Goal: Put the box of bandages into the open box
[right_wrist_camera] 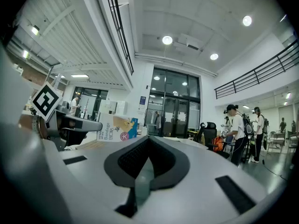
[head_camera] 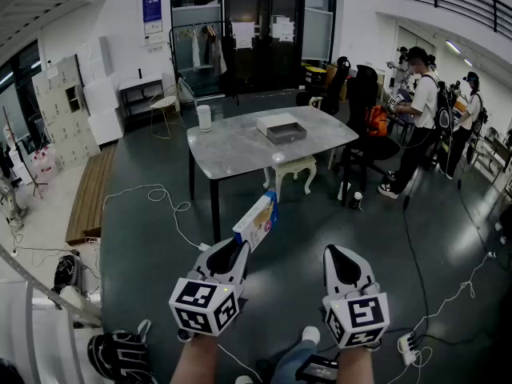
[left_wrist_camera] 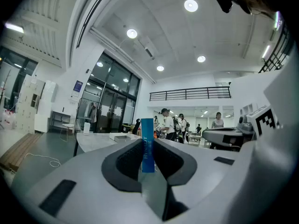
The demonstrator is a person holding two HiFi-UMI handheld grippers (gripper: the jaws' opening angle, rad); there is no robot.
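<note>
The box of bandages [head_camera: 258, 220] is clamped edge-on in the left gripper [left_wrist_camera: 148, 141], held out in the air over the dark floor, well short of the grey table [head_camera: 232, 146] where the open box [head_camera: 282, 128] sits beside its white lid. From the head view, the carton's broad printed face is seen tilted up and forward. Only its narrow blue edge is offered in the left gripper view, upright between the 2 pads, with white lettering running up it that looks like HYNAUT. The right gripper view gives the box's side panel instead, and there the word "Bandage" can be read, next to a pink round mark and a blue corner. The right gripper [right_wrist_camera: 148, 141] is shown with its jaws brought together at the tips and nothing between them. A blue poster [head_camera: 152, 14] is seen on the far wall, its print too small to read.
</note>
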